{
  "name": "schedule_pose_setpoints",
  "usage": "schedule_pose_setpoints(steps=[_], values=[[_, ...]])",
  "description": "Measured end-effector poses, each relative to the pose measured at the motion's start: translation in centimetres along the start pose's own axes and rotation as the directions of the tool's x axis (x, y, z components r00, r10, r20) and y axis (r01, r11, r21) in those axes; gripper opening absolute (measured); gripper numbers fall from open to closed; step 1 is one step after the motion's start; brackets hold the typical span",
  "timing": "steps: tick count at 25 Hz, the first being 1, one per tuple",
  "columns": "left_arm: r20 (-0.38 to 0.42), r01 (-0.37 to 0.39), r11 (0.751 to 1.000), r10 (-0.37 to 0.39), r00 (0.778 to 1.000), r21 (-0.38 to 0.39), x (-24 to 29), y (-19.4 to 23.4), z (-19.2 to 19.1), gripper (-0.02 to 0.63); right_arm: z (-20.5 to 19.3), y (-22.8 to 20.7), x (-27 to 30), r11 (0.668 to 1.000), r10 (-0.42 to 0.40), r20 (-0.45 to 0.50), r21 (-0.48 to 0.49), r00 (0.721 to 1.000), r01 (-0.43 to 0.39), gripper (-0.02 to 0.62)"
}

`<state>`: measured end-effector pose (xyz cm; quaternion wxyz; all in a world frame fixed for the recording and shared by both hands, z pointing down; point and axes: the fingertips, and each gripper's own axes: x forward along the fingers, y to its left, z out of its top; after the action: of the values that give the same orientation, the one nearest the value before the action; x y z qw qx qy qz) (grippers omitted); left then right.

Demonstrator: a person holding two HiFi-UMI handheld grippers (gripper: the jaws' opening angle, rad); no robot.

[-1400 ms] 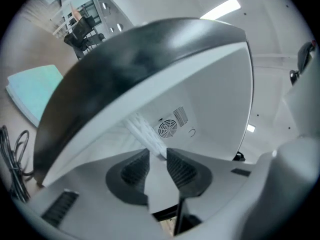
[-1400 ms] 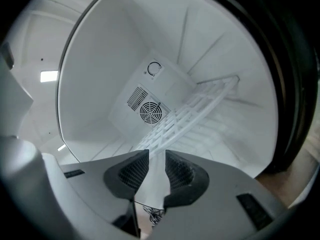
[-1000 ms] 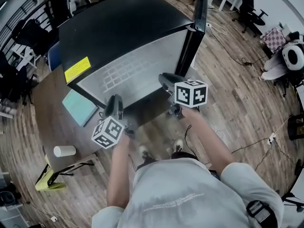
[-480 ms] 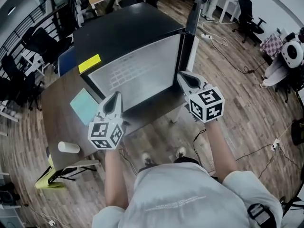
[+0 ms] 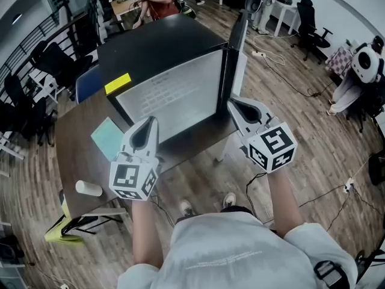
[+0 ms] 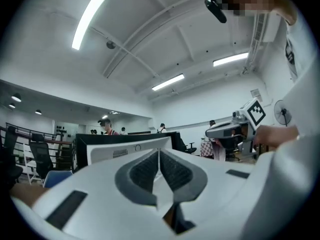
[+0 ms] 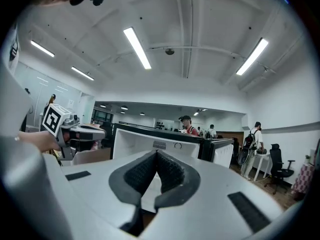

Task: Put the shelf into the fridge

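The black fridge (image 5: 162, 47) stands on a brown table (image 5: 78, 143) with its white inside (image 5: 174, 95) facing me and its door (image 5: 231, 53) swung open on the right. A faint grid of bars (image 5: 159, 92) shows inside; I cannot tell whether it is the shelf. My left gripper (image 5: 148, 120) is held in front of the fridge's lower left, shut and empty. My right gripper (image 5: 231, 102) is at the lower right by the door, also shut and empty. In the gripper views the left gripper (image 6: 159, 151) and the right gripper (image 7: 156, 153) point level at the fridge (image 7: 165, 143), pads pressed together.
A teal pad (image 5: 107, 137) and a white cup lying on its side (image 5: 88, 188) are on the table left of the fridge. A yellow sticker (image 5: 117, 83) marks the fridge top. Cables (image 5: 313, 191) cross the wood floor at right. Chairs and people are at the back.
Both grippers have drawn back from the fridge's lower front edge, risen and spread apart. Their jaws have shut with nothing in them.
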<state>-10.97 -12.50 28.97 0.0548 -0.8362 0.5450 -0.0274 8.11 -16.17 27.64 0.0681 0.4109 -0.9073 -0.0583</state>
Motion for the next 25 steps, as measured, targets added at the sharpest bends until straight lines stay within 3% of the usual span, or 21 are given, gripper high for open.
schedule_pose_setpoints(steps=[9, 19, 25], values=[[0.011, -0.002, 0.999, 0.001, 1.000, 0.046, -1.2, -2.1, 1.2, 0.026, 0.9, 1.3, -1.8, 1.000, 0.021, 0.018, -0.020, 1.000, -0.021, 0.015], [-0.008, -0.066, 0.997, 0.066, 0.998, 0.042, -3.2, -4.5, 1.2, 0.026, 0.9, 2.0, -4.5, 0.995, 0.098, 0.027, -0.024, 0.995, -0.097, 0.015], [0.010, -0.081, 0.995, 0.081, 0.997, 0.053, -6.2, -6.5, 1.9, 0.026, 1.4, 2.3, -8.0, 0.998, 0.061, 0.035, -0.035, 0.998, -0.060, 0.015]])
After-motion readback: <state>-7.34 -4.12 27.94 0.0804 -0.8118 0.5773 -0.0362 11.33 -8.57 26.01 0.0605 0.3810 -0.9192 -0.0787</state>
